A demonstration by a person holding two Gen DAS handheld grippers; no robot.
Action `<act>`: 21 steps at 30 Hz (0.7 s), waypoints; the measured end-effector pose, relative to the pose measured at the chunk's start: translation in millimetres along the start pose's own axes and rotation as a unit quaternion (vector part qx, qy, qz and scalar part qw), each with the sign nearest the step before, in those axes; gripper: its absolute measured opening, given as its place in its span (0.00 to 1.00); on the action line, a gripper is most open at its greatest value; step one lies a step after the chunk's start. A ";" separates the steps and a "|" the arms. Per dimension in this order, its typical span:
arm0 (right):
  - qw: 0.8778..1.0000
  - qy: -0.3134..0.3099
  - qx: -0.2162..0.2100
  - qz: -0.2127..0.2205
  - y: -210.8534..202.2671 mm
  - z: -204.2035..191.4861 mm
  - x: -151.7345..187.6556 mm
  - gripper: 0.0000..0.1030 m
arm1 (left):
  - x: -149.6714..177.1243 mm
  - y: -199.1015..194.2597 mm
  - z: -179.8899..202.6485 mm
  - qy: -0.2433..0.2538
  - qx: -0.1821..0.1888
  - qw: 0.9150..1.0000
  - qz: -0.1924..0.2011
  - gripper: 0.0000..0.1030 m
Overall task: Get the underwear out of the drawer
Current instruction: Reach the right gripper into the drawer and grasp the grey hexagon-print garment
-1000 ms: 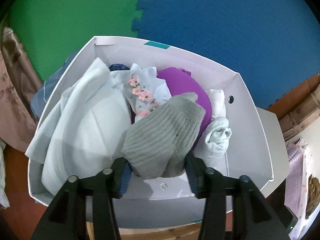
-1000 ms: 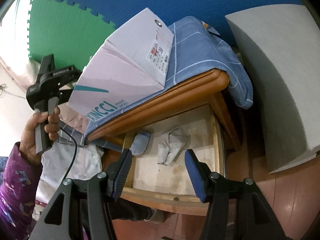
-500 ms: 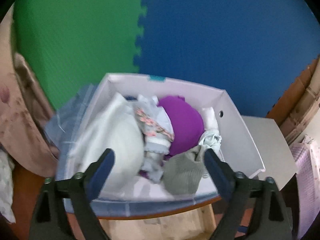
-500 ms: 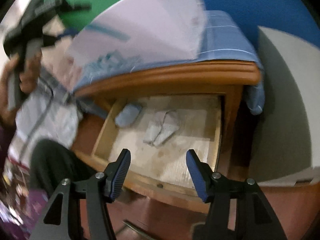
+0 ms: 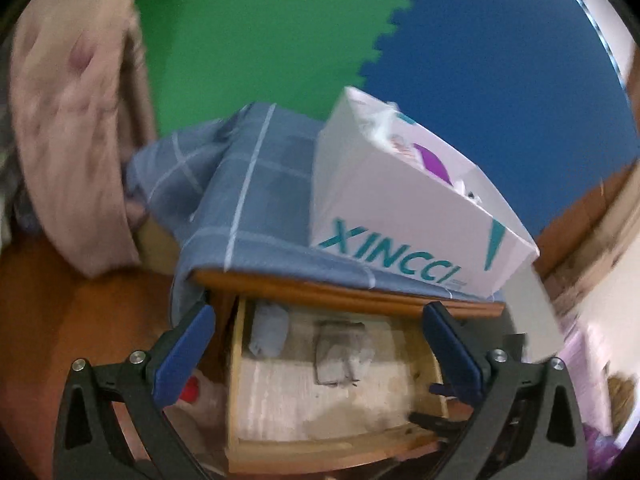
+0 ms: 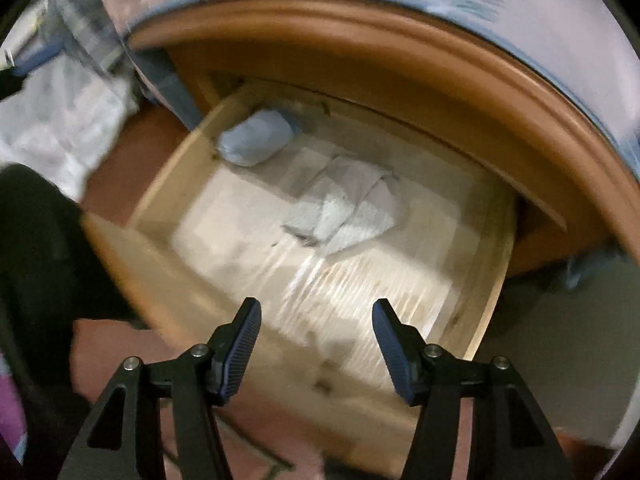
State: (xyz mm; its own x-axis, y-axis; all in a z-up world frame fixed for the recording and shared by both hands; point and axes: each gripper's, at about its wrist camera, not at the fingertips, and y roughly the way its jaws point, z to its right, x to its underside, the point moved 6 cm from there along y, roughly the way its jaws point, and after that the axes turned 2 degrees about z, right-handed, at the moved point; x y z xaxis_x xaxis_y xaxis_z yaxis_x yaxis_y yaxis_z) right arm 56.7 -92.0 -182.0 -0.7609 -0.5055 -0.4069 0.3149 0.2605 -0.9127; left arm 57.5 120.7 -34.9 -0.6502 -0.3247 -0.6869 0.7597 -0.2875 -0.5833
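- Drawer (image 6: 168, 264) stands pulled out under the wooden top, paper-lined.
- Grey underwear (image 6: 344, 208) lies crumpled mid-drawer; a blue folded piece (image 6: 256, 140) sits in the far left corner.
- Left gripper (image 5: 320, 344) has just been opening; its jaws are spread wide, nothing between them.
- Right gripper (image 6: 316, 336) hangs over the near edge, jaws partly apart, empty.
- White box (image 5: 400, 216) rests on the blue checked cloth (image 5: 248, 184).

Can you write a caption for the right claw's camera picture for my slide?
Open right claw above the open wooden drawer, with grey underwear and a blue folded piece inside.
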 end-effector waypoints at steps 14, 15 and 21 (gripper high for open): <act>0.962 -0.213 0.167 -0.037 87.3 -18.1 -48.6 0.59 | 9.5 0.7 -16.0 -0.026 0.038 0.999 -0.008 0.99; 0.956 -0.231 0.176 -0.032 91.2 -20.2 -49.7 0.63 | 10.4 2.3 -15.5 -0.028 0.042 0.999 -0.013 0.99; 0.943 -0.264 0.198 -0.037 113.1 -19.8 -57.4 0.64 | 12.5 11.7 -17.6 -0.039 0.048 0.998 -0.030 0.99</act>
State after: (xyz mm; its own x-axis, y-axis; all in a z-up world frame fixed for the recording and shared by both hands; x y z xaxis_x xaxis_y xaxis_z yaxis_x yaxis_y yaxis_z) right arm 124.7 -17.2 -261.1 -0.4342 -0.8763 -0.2088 0.5392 -0.0671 -0.8395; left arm 58.3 129.1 -58.0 -0.6958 -0.3724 -0.6142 0.7177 -0.3925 -0.5751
